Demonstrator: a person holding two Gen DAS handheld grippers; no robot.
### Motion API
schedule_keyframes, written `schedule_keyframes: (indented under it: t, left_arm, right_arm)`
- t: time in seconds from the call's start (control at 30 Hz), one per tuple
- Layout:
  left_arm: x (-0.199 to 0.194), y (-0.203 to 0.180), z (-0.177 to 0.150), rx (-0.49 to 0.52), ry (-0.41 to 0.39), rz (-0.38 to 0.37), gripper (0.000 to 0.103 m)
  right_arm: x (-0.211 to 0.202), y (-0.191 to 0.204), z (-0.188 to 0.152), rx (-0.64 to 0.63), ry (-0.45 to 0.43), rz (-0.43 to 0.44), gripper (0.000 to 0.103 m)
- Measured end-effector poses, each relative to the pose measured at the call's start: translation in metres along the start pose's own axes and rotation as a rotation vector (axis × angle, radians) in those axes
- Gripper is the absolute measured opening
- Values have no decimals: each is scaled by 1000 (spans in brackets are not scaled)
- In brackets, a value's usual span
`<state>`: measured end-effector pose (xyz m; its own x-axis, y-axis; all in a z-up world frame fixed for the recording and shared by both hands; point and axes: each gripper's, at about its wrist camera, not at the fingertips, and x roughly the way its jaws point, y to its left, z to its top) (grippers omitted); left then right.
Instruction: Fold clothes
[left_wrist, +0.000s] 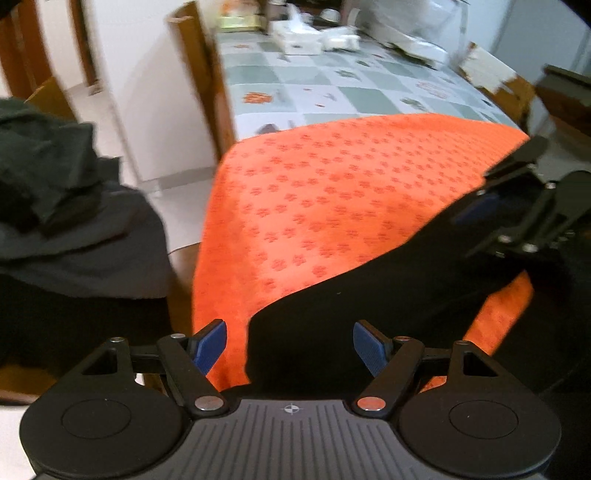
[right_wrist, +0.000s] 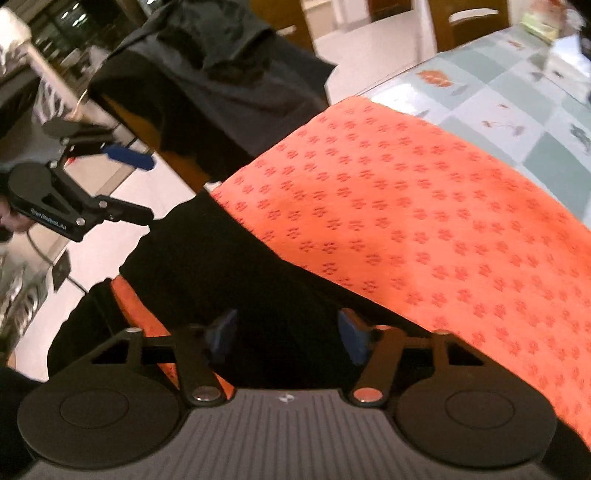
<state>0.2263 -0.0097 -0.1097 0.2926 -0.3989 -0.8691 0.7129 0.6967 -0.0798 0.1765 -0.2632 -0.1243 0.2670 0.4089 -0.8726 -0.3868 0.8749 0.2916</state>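
Observation:
A black garment (left_wrist: 369, 295) lies over the near edge of an orange patterned cloth (left_wrist: 332, 192) on the table. It shows in the right wrist view too (right_wrist: 229, 273), on the same orange cloth (right_wrist: 424, 221). My left gripper (left_wrist: 290, 347) is open, its blue pads above the garment's near edge, holding nothing. My right gripper (right_wrist: 290, 336) is open over the black garment. The right gripper also shows at the right of the left wrist view (left_wrist: 524, 206), and the left gripper at the left of the right wrist view (right_wrist: 122, 184).
A pile of dark clothes (left_wrist: 62, 206) sits on a chair to the left, also in the right wrist view (right_wrist: 207, 66). A checked tablecloth (left_wrist: 332, 85) covers the far table, with white boxes and bags (left_wrist: 317, 37) at its back. Wooden chairs stand around.

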Motion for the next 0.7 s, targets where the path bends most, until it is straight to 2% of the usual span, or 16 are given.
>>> schedule_keyframes:
  t: [0.03, 0.07, 0.1, 0.13, 0.37, 0.43, 0.53, 0.7]
  left_arm:
    - [2, -1, 3, 22, 2, -11, 79]
    - [4, -4, 5, 48, 4, -18, 79]
    - [7, -6, 8, 75, 6, -27, 79]
    - [10, -9, 11, 101, 9, -39, 79]
    - [31, -32, 20, 283, 44, -178, 78]
    - [33, -41, 17, 339, 48, -217, 74]
    - [35, -50, 9, 419, 45, -228, 71]
    - [29, -47, -5, 450, 35, -224, 71]
  right_arm:
    - [2, 2, 0, -14, 8, -5, 35]
    - [2, 3, 0, -19, 10, -7, 22]
    - [1, 5, -1, -25, 12, -9, 11]
    - [0, 6, -1, -30, 13, -10, 9]
    - [-47, 36, -14, -105, -64, 72, 3]
    - [-57, 46, -20, -122, -77, 100, 3]
    - [-56, 58, -28, -138, -57, 115, 3]
    - [-54, 65, -40, -120, -52, 145, 3]
